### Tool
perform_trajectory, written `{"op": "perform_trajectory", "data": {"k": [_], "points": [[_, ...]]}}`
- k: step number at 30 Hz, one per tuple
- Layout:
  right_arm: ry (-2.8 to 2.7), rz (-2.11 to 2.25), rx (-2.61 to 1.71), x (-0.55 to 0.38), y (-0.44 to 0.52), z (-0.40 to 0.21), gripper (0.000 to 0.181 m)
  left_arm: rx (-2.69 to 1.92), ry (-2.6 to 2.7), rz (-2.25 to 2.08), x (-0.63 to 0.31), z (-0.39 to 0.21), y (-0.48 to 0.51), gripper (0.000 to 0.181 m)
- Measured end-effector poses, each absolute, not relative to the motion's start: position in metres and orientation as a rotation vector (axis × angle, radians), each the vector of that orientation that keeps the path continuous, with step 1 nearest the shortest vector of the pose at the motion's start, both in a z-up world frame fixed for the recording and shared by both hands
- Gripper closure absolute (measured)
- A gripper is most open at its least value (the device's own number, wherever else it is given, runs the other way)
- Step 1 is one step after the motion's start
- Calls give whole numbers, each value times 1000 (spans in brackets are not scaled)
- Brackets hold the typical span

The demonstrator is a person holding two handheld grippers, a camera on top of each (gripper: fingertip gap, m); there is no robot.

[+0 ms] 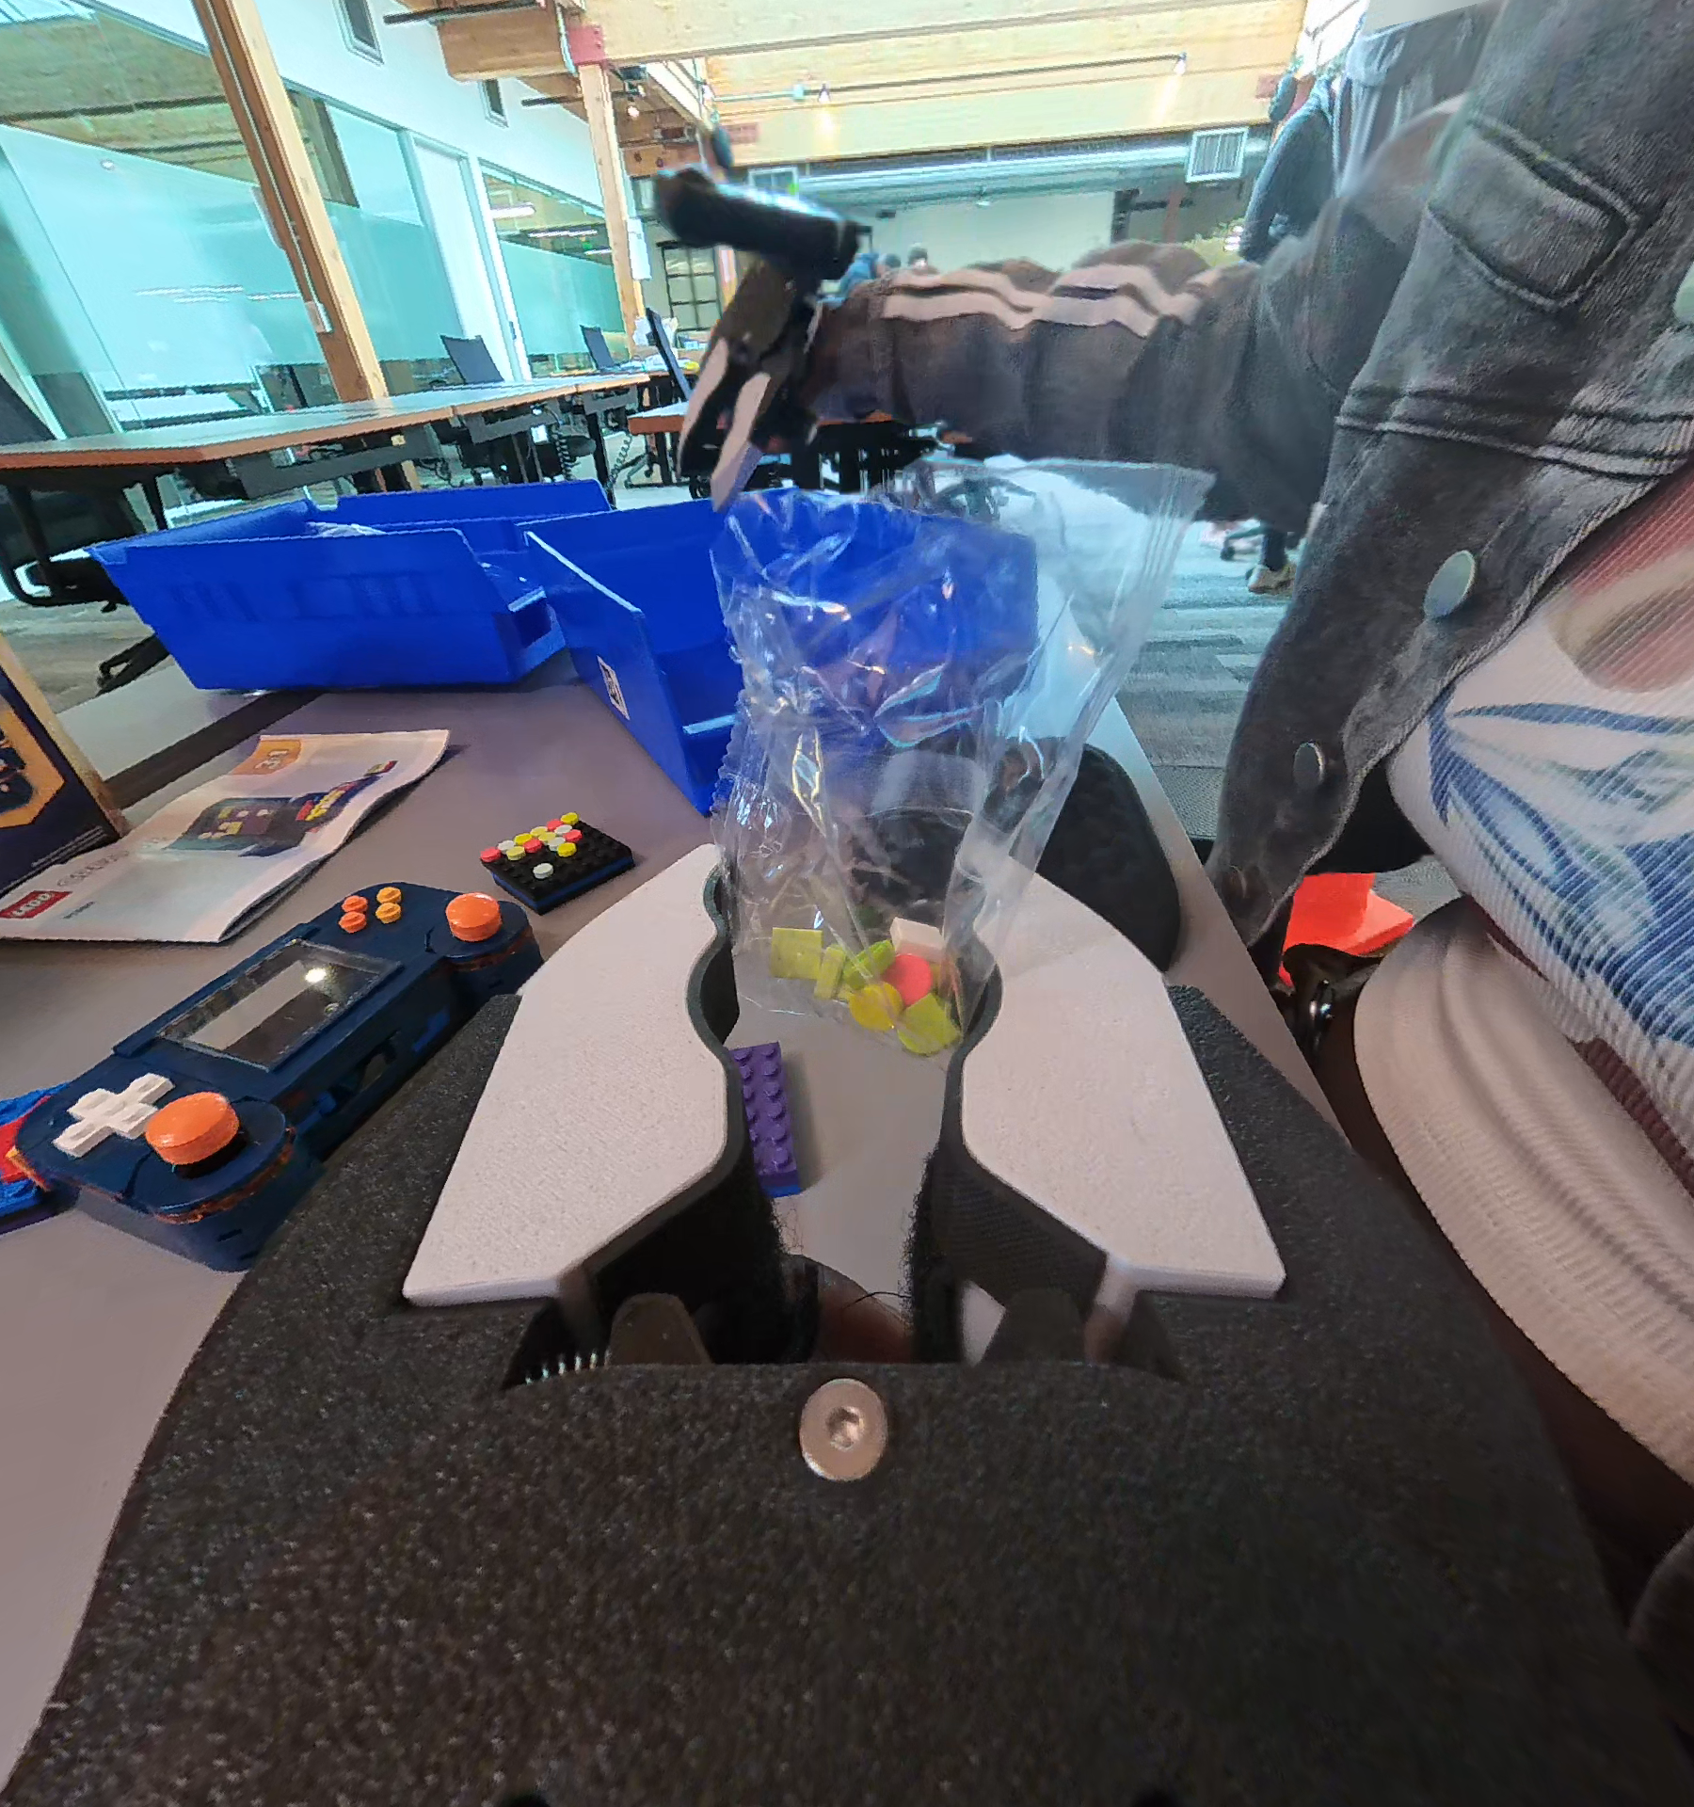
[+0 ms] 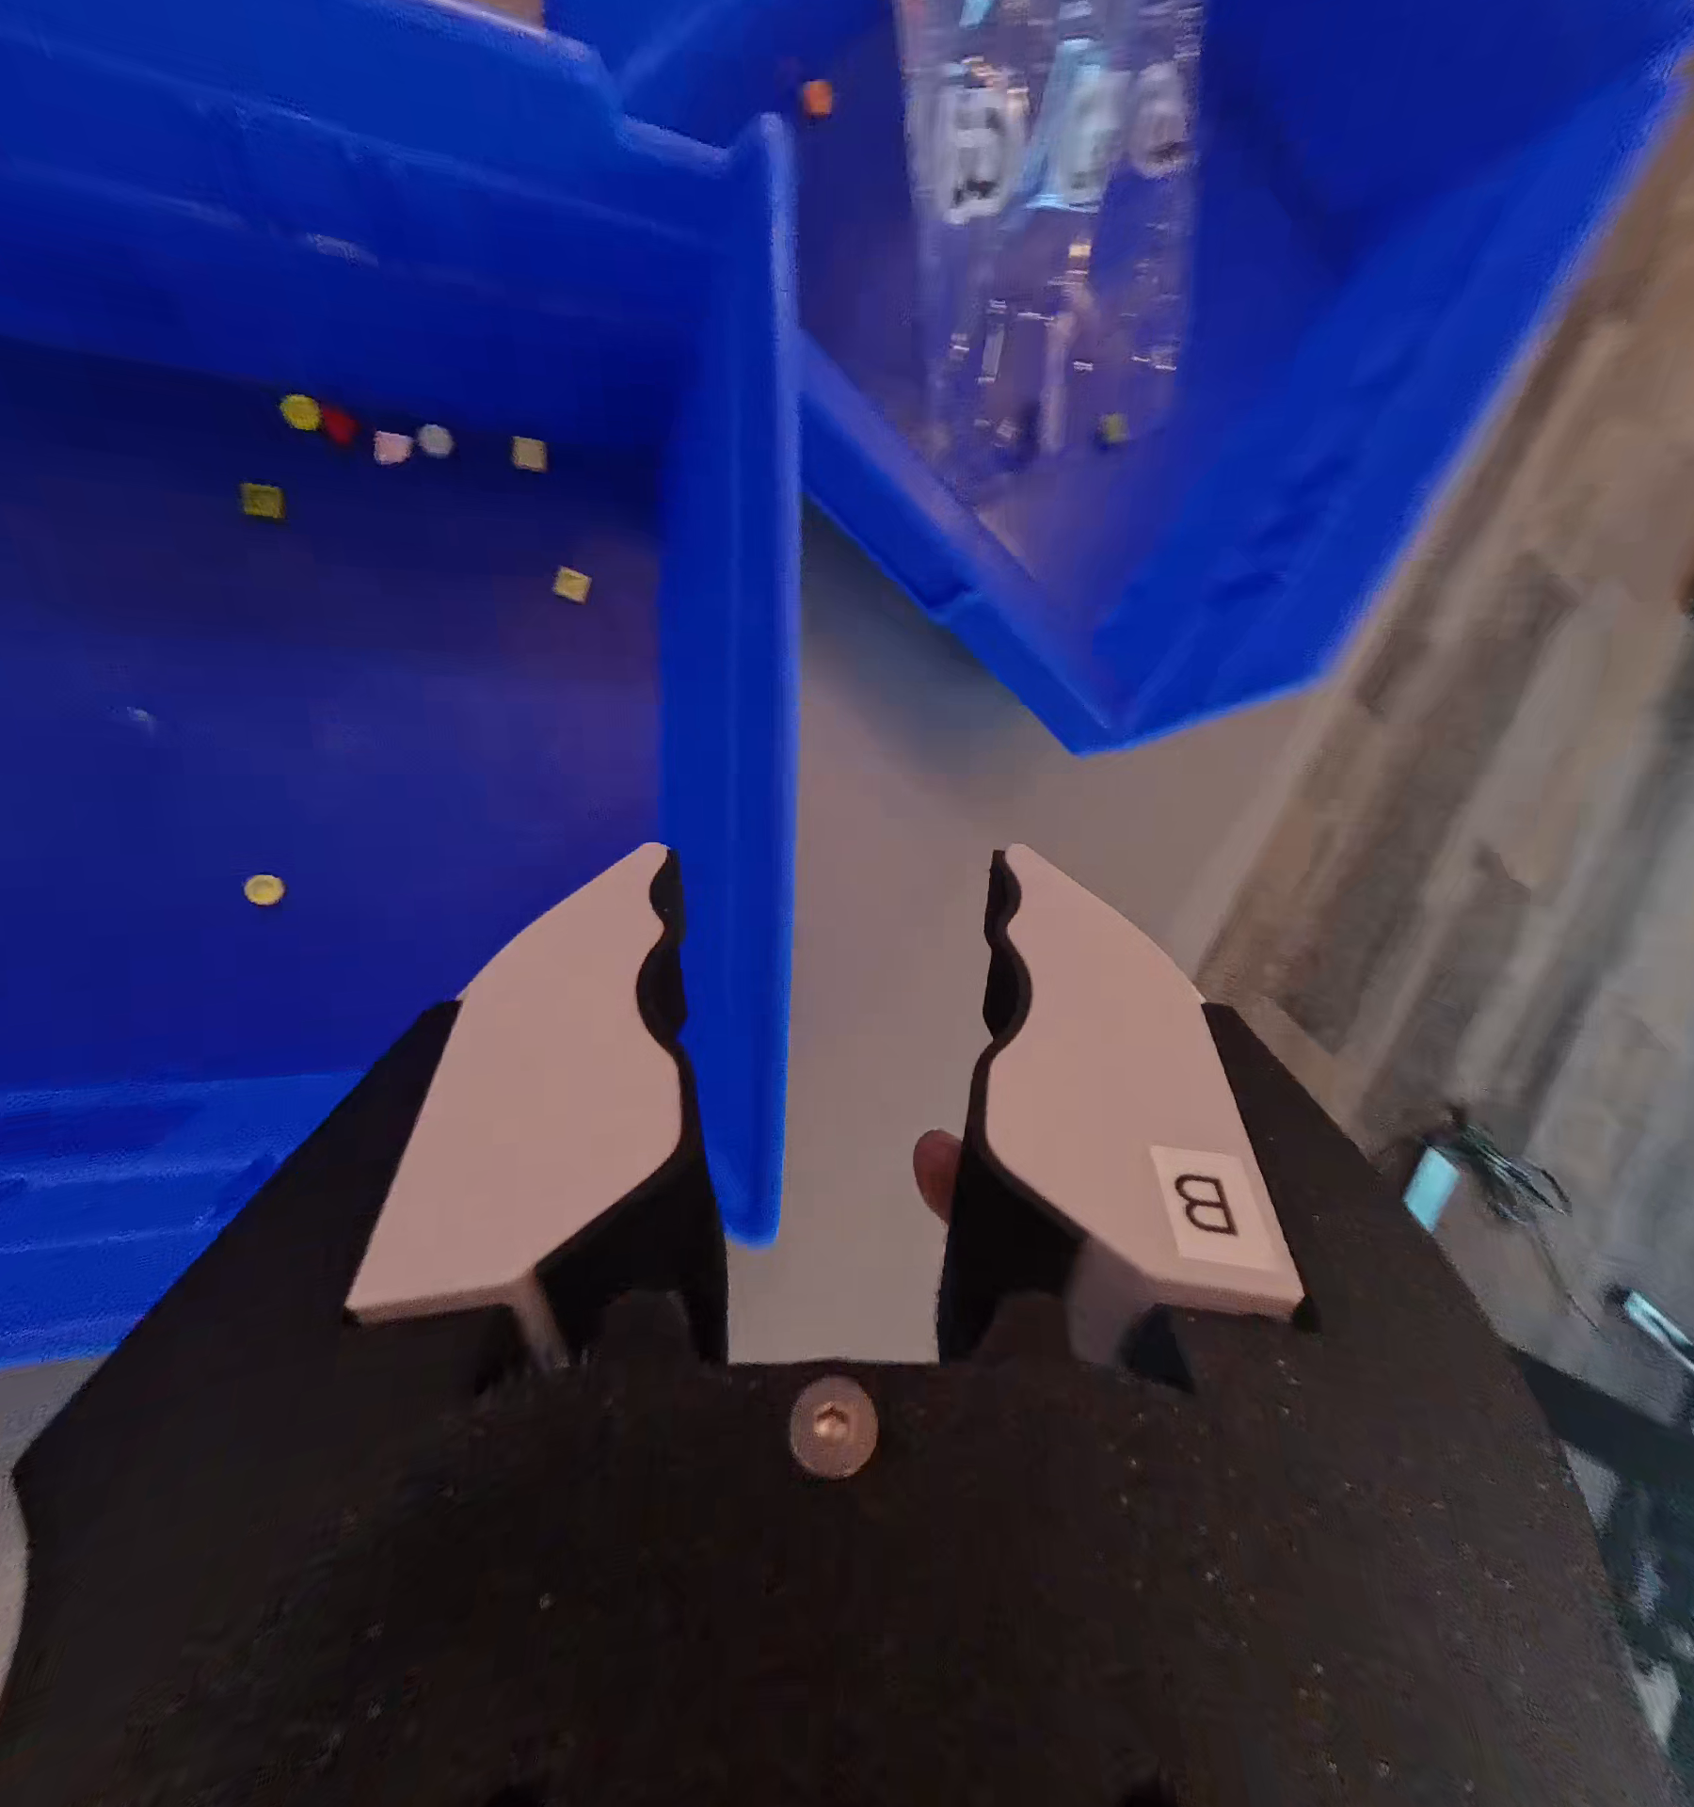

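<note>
1. Two grippers in use. Left gripper: jaws closed onto the lower part of a clear plastic bag, which stands upright between the fingers, above the grey table.
2. Right gripper: jaws apart, nothing held. It straddles the side wall of the near blue bin; left finger inside, right finger outside, over the table.
3. Bag contents: small flat pieces at the bottom, yellow-green, red, white; approx. 8–10, overlap prevents an exact count.
4. Near bin floor: 8 loose small pieces counted, mostly yellow. View is blurred, so count is approx.
5. Second blue bin, far right, holds what looks like a clear bag; blur prevents certainty.
6. Table, left side: 1 brick-built blue game controller, 1 booklet, 1 black studded plate, 1 purple brick between the left fingers.
7. Risks: bag is thin and slick, so the grip could slip or the bag top flop over, spilling pieces. Right finger could knock the bin wall and shift the bin.
</note>
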State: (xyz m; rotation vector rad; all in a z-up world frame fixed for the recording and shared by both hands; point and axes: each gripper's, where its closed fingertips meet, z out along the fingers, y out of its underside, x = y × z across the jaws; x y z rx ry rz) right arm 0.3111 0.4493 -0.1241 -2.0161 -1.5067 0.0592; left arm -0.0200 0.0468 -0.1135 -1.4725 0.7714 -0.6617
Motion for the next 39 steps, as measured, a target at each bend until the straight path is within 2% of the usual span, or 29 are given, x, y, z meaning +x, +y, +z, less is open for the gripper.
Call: {"op": "perform_trajectory", "data": {"k": [8,10,12,13,16,20,32,39], "points": [[-1835,237,-2309,283,448,-177,130,-1478,746,-704,-22,-113,48,141],[-1893,257,-2335,278,446,-187,141,-1476,741,-703,-23,-112,49,141],[-1936,233,-2394,278,441,-197,167,-1478,739,-704,-23,-112,49,141],[-1893,221,-2418,276,444,-196,174,-1478,739,-704,-23,-112,49,141],[-1865,241,-2432,274,436,-190,178,-1471,738,-692,-24,-111,48,141],[-1806,163,-2378,274,423,-159,178,-1467,745,-679,-23,-112,48,141],[-1311,25,-2091,271,403,-10,178,-1460,770,-618,-20,-112,47,141],[-1088,133,-1922,231,385,23,179,-1462,683,-624,-27,-104,54,141]]}}
